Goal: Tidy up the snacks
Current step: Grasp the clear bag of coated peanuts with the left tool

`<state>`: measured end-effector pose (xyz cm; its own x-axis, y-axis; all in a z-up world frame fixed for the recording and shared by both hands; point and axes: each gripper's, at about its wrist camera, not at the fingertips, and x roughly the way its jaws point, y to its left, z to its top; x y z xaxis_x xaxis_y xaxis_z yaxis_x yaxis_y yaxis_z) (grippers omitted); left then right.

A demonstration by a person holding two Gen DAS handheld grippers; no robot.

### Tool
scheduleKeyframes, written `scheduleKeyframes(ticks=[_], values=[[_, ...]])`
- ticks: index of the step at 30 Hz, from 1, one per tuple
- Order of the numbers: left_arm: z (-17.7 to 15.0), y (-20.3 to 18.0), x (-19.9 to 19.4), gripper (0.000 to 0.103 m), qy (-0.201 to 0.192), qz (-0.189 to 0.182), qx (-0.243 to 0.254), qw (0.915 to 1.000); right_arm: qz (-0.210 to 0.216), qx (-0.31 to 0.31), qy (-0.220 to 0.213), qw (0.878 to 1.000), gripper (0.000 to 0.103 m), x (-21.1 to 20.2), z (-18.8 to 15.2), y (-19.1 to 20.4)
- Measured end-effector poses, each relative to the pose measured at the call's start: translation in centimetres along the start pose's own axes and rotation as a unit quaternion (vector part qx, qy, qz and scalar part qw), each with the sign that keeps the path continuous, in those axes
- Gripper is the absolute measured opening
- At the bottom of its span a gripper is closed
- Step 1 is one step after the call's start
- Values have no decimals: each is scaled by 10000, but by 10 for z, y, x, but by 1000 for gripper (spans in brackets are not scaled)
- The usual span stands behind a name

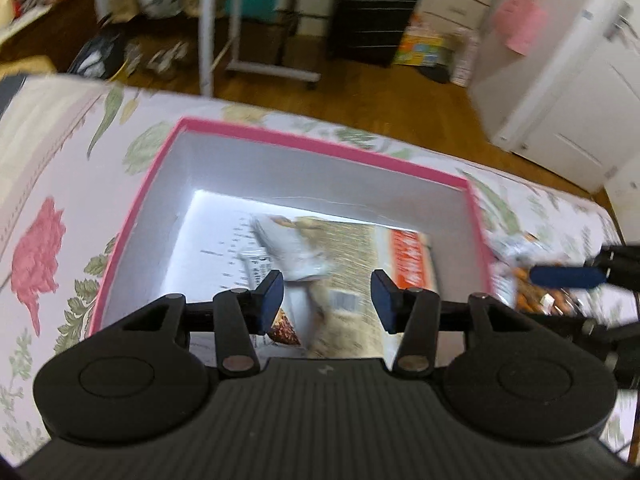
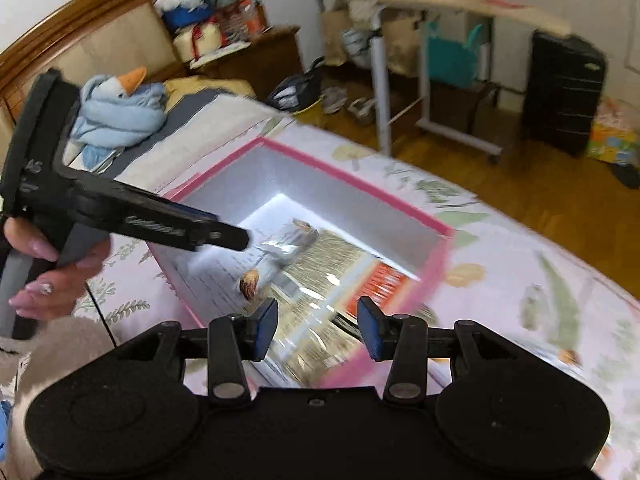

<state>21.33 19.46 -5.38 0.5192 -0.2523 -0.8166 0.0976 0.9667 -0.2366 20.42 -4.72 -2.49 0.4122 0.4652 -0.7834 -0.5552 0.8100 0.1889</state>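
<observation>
Spreading under everything was a floral bedspread (image 1: 48,184), and on it sat a pink-rimmed box (image 1: 320,142) with grey inner walls, open at the top. Inside lay a large flat packet (image 1: 356,240) with an orange panel, and a pale snack wrapper (image 1: 288,248) across it; more snack packets (image 1: 528,288) waited on the bedspread just beside the box's right wall, though blur hid what they were. Judging by that, the step in hand was loading snacks into the box, and both tools had likely just let go above it; the next move would call for swinging over to the loose packets outside and pinching one by an edge. The left gripper (image 1: 327,300) hung over the box interior, its jaws partly apart with nothing between them and touching nothing. The right gripper (image 2: 318,326) hovered at the box's near corner, likewise partly open and empty. A hand (image 2: 52,264) held the left tool's grip.
</observation>
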Motion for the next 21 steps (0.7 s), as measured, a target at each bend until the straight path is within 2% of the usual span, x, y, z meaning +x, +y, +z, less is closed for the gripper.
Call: scheduleKeyframes(ticks=[5, 10, 15, 21], values=[[-13, -48, -33, 47, -44, -458, 477, 9978, -513, 274, -137, 9982, 53, -61, -22, -22], [-26, -100, -36, 47, 23, -1049, 852, 9908, -758, 644, -134, 9950, 55, -93, -51, -47], [-42, -144, -7, 47, 224, -1477, 880, 9849, -981, 789, -122, 9920, 57, -94, -91, -67], [-56, -179, 62, 47, 592, -1665, 452, 9832, -1416, 240, -158, 9895, 58, -59, -123, -75]])
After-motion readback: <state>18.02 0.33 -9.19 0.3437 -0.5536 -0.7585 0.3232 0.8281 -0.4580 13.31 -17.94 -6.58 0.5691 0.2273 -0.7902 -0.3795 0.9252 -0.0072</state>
